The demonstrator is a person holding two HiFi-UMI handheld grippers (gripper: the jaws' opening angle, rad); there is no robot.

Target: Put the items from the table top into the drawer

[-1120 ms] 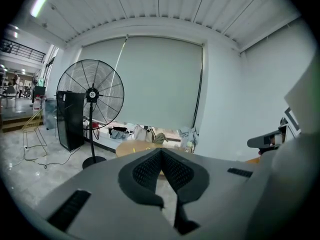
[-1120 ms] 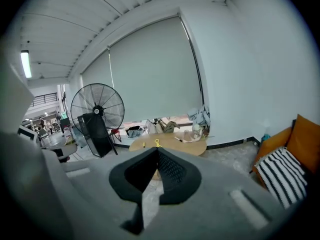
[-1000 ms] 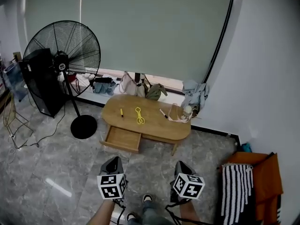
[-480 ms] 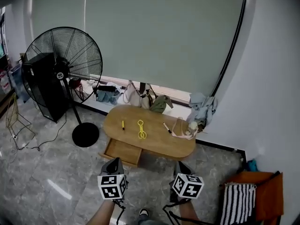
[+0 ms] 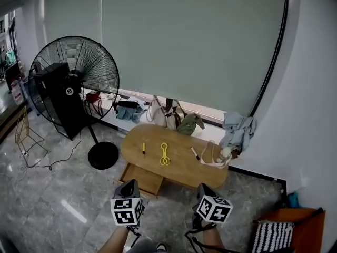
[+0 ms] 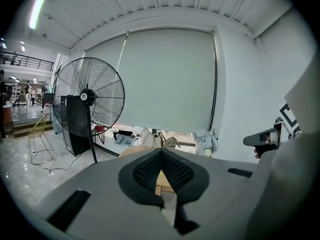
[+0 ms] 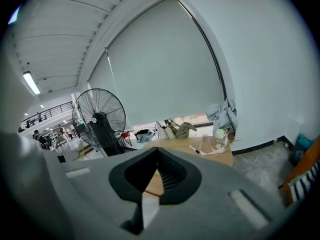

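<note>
A light wooden drawer (image 5: 141, 177) stands pulled out from under the front left edge of an oval wooden table (image 5: 181, 168); the part of its inside that shows is bare wood. The items sit on the table top. A yellow marker (image 5: 143, 148) lies towards the left end, and a yellow scissor-shaped tool (image 5: 165, 154) lies near the middle. A black-capped white marker (image 5: 195, 153) lies right of centre, and a pale pink strapped bag (image 5: 213, 158) rests at the right end. A black pedestal fan (image 5: 73, 83) stands on the grey marble floor (image 5: 58, 194) left of the table.

The person holds the left gripper (image 5: 131, 182) and the right gripper (image 5: 203, 185) side by side, low in front of the body. Both point forward and slightly down at the table and are well apart from it. Each gripper's own view shows its jaws pressed together at the tips, with nothing between them. The left gripper lines up with the open drawer, and the right gripper lines up with the table's right half.
</note>
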